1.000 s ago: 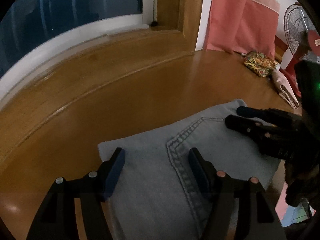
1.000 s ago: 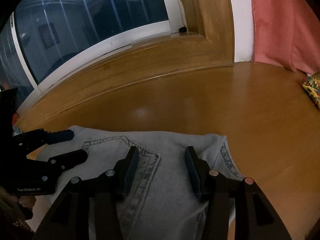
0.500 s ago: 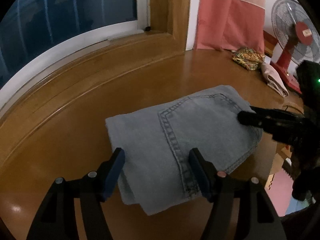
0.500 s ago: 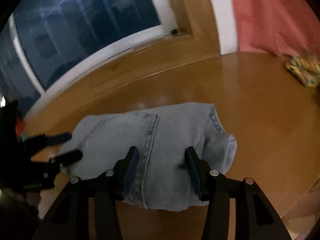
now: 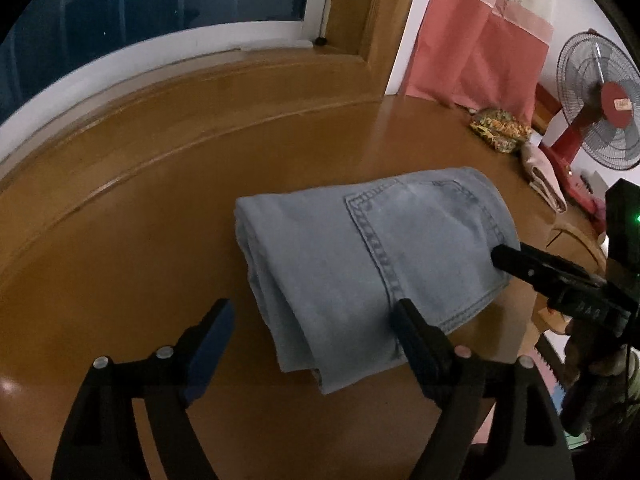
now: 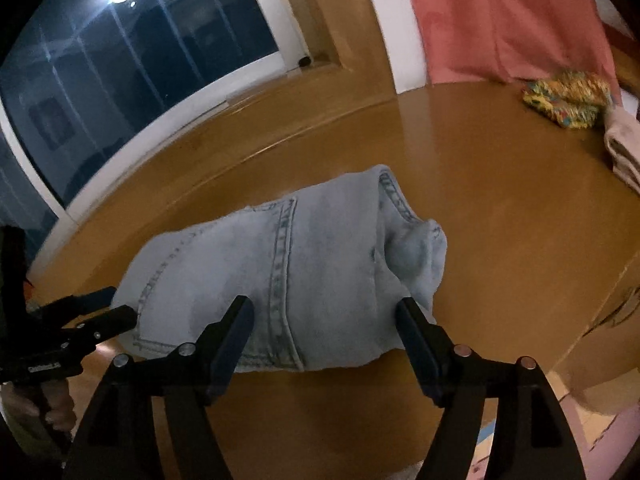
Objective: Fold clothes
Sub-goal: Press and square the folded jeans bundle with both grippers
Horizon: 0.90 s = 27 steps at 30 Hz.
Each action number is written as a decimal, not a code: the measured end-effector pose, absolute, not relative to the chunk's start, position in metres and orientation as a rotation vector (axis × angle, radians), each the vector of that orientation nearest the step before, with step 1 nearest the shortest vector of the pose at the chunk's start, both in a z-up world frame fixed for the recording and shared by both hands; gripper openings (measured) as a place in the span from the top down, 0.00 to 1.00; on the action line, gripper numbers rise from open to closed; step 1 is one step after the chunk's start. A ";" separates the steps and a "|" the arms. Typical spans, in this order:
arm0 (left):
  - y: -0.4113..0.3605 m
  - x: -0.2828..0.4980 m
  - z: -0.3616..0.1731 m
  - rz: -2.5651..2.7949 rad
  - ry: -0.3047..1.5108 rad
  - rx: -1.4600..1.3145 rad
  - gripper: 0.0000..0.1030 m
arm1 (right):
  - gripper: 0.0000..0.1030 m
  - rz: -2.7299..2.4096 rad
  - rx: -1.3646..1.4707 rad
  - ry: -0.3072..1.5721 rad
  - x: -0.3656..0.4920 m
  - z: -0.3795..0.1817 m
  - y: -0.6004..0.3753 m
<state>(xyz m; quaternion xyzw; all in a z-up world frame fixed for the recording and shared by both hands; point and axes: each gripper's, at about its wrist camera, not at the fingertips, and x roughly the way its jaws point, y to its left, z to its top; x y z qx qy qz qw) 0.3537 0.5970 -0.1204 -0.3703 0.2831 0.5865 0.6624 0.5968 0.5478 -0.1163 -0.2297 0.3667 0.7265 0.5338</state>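
Jeans (image 5: 372, 256) lie folded in a compact bundle on the wooden table (image 5: 140, 220), left gripper (image 5: 312, 322) and right gripper (image 6: 324, 320) opening, gripping nothing; fold looks basically done

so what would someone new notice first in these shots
The folded jeans, pale blue with a stitched back pocket on top, lie in the middle of the glossy wooden table. Both grippers, left and right, sit at the near edge with jaws opening and nothing pinched. Far right, against the pink curtain, stand a red fan and a patterned cloth.
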 end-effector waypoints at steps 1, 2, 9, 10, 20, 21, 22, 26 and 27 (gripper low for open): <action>0.598 0.353 -0.122 1.321 0.631 -0.851 0.19 | 0.28 1.736 -0.559 0.859 0.595 -0.117 0.550; 0.600 0.353 -0.123 1.314 0.625 -0.863 0.19 | 0.28 1.744 -0.569 0.852 0.595 -0.118 0.552; 0.614 0.367 -0.133 1.288 0.595 -0.928 0.19 | 0.28 1.853 -0.602 0.849 0.608 -0.125 0.578; 0.618 0.375 -0.134 1.301 0.606 -0.914 0.19 | 0.28 1.866 -0.618 0.837 0.609 -0.125 0.579; 0.673 0.438 -0.135 1.393 0.572 -0.938 0.18 | 0.29 1.945 -0.718 0.813 0.669 -0.122 0.641; 0.679 0.445 -0.134 1.407 0.571 -0.938 0.18 | 0.29 1.954 -0.729 0.811 0.677 -0.122 0.648; 0.685 0.453 -0.134 1.423 0.570 -0.938 0.18 | 0.29 1.964 -0.739 0.809 0.684 -0.122 0.655; 0.708 0.480 -0.132 1.493 0.567 -0.931 0.18 | 0.29 2.005 -0.780 0.799 0.705 -0.122 0.683; 0.714 0.486 -0.132 1.511 0.567 -0.927 0.18 | 0.29 2.016 -0.788 0.796 0.710 -0.122 0.690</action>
